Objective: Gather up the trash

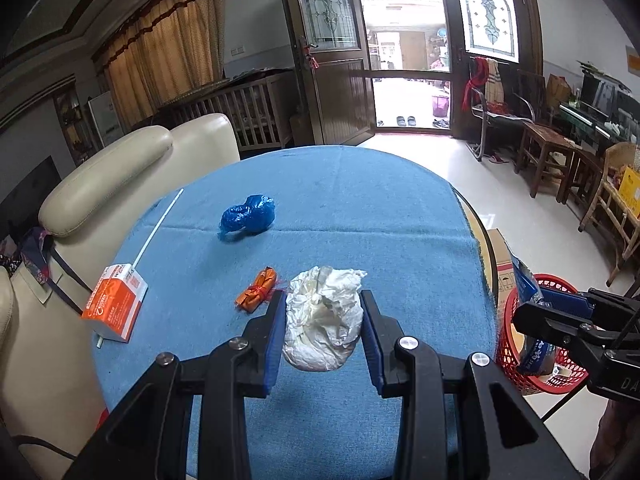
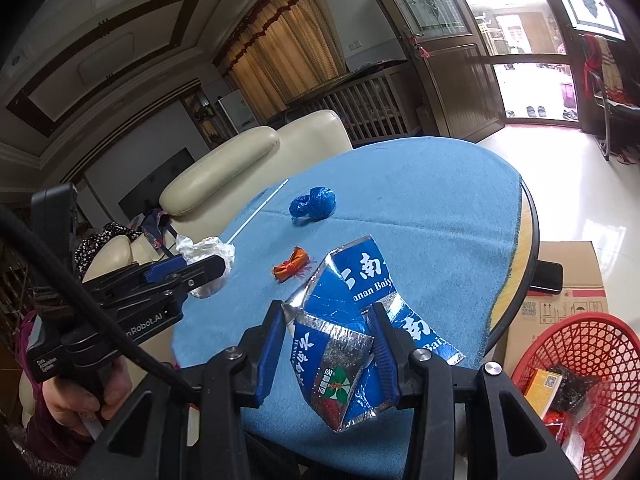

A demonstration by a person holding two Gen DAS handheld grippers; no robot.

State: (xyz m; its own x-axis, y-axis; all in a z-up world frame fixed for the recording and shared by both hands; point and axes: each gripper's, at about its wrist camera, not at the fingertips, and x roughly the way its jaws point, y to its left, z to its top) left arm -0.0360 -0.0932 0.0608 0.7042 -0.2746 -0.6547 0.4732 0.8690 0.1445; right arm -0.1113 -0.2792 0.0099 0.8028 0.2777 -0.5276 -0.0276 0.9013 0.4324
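Nearest the left wrist camera, the left hand-held gripper (image 1: 323, 320) pinches a white crumpled wad (image 1: 324, 320) above the blue counter (image 1: 400, 220). Right hand-held gripper (image 2: 330, 344) clamps a torn blue wrapper (image 2: 340, 360); farther lie an orange wrapper (image 1: 256, 290) and blue bag (image 1: 248, 214).

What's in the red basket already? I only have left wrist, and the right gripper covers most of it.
Observer: The red basket sits on the floor beside the table; it holds a yellow-orange box and a dark crumpled wrapper.
Operator: What is the right gripper holding?
Observer: The right gripper is shut on a torn blue foil package with white lettering and a silver lining.
Operator: Anything near the basket I can't see?
Observer: A black phone lies on the cardboard box behind the basket.
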